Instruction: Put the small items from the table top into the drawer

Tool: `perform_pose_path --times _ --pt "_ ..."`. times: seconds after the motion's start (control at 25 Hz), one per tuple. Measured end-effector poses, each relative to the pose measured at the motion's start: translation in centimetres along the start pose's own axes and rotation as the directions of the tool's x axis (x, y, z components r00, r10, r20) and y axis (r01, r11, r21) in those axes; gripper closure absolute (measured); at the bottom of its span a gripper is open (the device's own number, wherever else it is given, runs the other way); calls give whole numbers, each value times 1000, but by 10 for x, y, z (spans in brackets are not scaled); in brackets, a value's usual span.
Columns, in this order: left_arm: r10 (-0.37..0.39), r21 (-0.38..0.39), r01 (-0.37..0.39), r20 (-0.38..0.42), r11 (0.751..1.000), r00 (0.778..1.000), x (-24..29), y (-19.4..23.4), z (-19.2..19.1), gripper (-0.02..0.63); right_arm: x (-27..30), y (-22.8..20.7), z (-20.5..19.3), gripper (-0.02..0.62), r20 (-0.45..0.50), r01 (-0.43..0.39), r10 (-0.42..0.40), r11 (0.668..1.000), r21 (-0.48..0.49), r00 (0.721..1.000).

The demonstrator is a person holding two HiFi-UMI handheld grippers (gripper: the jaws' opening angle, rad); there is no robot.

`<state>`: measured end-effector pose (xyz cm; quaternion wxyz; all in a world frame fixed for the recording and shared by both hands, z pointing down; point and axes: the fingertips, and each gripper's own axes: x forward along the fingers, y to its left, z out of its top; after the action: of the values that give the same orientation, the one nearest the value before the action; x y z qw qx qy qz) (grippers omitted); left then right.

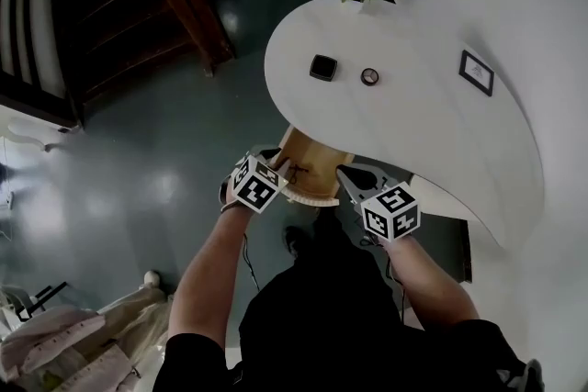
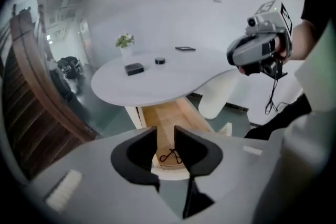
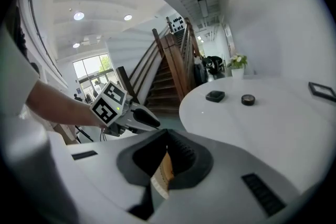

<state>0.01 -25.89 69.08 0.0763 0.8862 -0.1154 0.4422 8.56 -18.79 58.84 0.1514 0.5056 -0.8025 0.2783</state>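
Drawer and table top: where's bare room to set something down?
The drawer floor is bare behind the thin black item. The table top is bare between round item and picture frame. Crowded: drawer's front, by left gripper and right gripper.

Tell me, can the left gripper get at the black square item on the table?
Probably yes: the left gripper, open and empty, faces the black square item, with nothing standing between them.
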Motion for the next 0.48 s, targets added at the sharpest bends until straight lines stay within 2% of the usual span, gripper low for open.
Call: perform_pose_path --times 0.2,0.48 --pt "60 -131 -39 160 991 985 -57 1 5 500 -15 26 14 584 13 18 -17 999 -37 1000" --pt "117 -231 -46 305 972 945 -113 -5 10 508 -26 47 38 584 20 11 -10 995 -100 1000"
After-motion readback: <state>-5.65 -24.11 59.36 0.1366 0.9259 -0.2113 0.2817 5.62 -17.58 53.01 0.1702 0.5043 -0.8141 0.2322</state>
